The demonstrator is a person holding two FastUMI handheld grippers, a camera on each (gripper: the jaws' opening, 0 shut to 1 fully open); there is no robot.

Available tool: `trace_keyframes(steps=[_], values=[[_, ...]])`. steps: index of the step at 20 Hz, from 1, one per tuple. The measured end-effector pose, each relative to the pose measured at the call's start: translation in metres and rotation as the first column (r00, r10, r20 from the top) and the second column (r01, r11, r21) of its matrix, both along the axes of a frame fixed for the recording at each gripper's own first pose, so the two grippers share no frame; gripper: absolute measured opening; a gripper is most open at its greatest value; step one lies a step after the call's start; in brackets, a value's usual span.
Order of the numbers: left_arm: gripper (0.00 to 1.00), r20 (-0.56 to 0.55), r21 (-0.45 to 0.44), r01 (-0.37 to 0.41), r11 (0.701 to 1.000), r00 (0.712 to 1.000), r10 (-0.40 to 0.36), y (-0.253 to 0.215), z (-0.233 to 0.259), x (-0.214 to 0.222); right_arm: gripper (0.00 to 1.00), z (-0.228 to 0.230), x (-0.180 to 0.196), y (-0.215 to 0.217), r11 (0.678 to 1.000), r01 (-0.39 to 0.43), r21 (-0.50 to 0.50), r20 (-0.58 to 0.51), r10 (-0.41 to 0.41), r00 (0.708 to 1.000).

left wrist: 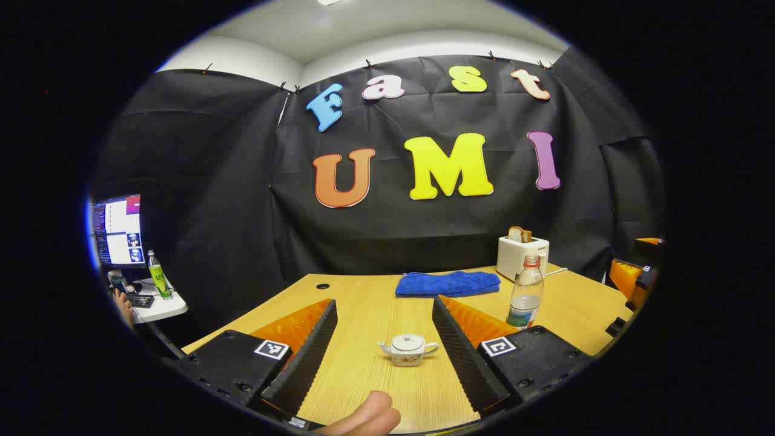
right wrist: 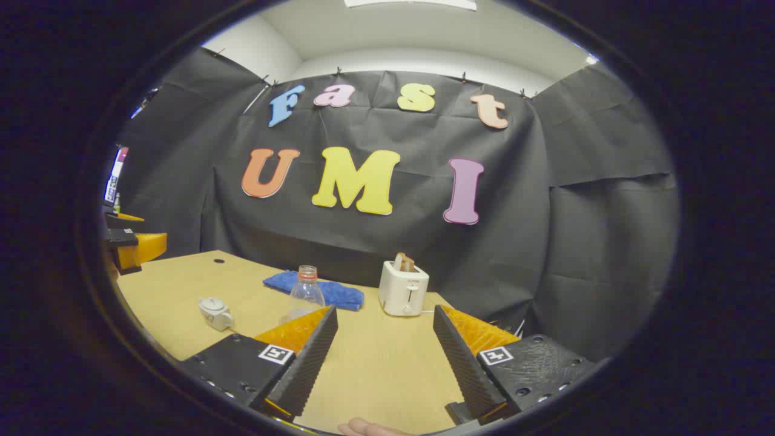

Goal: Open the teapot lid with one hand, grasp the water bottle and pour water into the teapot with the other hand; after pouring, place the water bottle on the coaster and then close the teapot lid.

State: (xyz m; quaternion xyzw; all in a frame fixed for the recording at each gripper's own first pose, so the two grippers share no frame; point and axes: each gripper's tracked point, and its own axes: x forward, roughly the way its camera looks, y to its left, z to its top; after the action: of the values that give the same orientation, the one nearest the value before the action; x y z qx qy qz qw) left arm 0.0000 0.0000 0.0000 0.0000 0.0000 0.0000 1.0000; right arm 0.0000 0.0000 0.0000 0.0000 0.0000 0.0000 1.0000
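L gripper spread wide, small white teapot (lid on) between its fingers, ahead; water bottle front-right. R gripper spread, bottle front-left, over wooden table.

No legible wording: the water bottle's label, the toaster's small front marking and the green bottle's label are too small to read.

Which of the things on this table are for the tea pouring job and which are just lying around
For the job: teapot, lid on; water bottle, cap off.

Just lying about: white toaster with toast in it; blue towel; green bottle on the side desk.
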Motion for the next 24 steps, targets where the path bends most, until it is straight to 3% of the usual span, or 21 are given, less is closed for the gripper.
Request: trace_keyframes(steps=[3,6,11,24], values=[[0.99,-0.011,0.018,0.017,1.0,1.0,-0.017,-0.003,-0.005,0.003,0.97,0.007,-0.001,-0.001,1.0,0.009,0.026,0.022,-0.01,1.0],[0.99,-0.017,0.026,0.014,1.0,1.0,-0.014,-0.005,-0.009,0.007,0.95,0.002,-0.004,0.013,0.998,-0.05,0.046,0.006,0.049,0.999],[0.99,-0.038,0.036,0.027,0.999,0.999,-0.025,-0.013,-0.019,0.011,0.97,0.007,-0.003,-0.001,1.0,0.009,0.007,0.03,-0.009,1.0],[0.99,-0.03,0.013,0.037,0.999,0.999,-0.037,-0.015,-0.03,0.027,0.97,0.002,0.0,0.001,1.0,0.018,-0.007,0.018,-0.018,1.0]])
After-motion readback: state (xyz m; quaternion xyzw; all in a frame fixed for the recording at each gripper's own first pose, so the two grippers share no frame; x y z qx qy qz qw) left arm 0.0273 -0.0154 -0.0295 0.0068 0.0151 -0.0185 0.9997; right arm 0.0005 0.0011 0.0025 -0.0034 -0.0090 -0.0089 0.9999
